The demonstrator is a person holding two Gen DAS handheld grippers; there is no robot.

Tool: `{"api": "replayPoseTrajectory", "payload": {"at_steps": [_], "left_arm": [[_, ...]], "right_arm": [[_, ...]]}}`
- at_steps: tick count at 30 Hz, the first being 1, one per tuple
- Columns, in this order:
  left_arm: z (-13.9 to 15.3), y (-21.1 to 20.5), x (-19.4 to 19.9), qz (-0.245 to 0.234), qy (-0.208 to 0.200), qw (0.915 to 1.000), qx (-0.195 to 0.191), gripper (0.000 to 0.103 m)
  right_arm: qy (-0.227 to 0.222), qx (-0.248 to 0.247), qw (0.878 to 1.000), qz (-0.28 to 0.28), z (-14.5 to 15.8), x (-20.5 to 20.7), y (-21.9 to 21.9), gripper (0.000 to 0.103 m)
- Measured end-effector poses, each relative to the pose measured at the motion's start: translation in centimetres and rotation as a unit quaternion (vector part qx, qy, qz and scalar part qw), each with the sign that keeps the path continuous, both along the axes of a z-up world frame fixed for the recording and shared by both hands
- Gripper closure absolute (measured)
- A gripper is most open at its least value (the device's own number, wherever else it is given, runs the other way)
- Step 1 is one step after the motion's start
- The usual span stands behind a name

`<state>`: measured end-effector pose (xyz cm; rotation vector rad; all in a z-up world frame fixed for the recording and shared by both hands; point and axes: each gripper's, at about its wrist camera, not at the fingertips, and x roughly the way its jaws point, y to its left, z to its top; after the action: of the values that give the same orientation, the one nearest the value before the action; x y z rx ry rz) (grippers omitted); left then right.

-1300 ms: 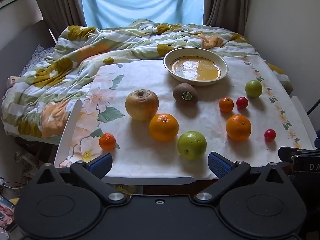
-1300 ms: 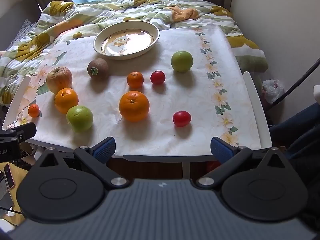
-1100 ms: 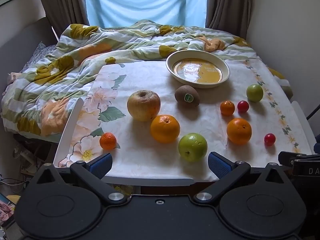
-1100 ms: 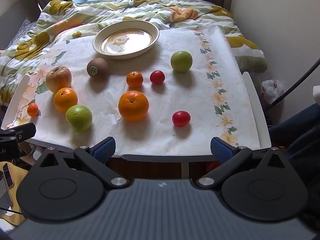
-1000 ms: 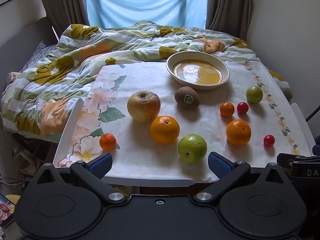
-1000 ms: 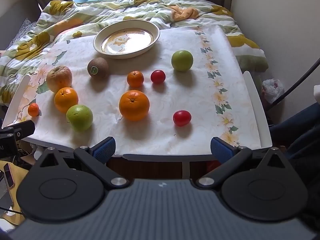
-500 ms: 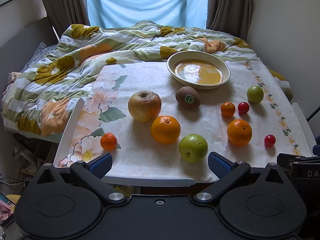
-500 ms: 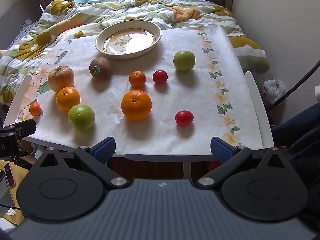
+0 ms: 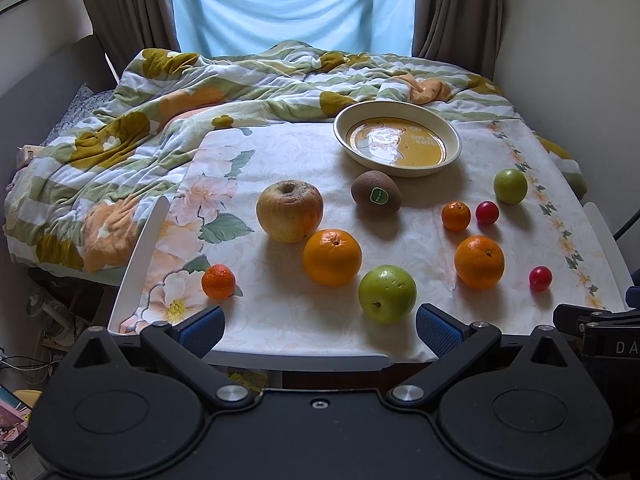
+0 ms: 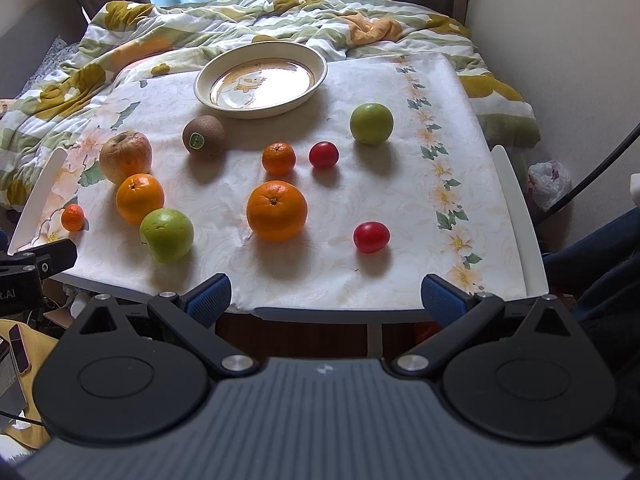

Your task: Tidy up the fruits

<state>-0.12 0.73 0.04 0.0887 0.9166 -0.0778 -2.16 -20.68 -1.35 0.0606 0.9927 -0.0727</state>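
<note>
Currently both the left gripper [image 9: 319, 322] and right gripper [image 10: 326, 296] hang spread and empty off the table's [image 10: 320, 314] near edge, presumably lining up a first pick. Fruits lie loose on the cloth, none in the dish [image 10: 260, 82] at 12 o'clock; nearest the right gripper, an orange [image 10: 277, 210] at 11 o'clock.
</note>
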Motion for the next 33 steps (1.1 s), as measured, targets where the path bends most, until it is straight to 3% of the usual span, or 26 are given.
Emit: {"api": "replayPoseTrajectory", "payload": {"at_steps": [33], "left_arm": [[0.28, -0.34, -0.28, -0.009, -0.003, 1.0, -0.003, 0.0]], "right_arm": [[-0.004, 0.002, 1.0, -0.003, 0.47, -0.45, 0.01, 0.0]]}}
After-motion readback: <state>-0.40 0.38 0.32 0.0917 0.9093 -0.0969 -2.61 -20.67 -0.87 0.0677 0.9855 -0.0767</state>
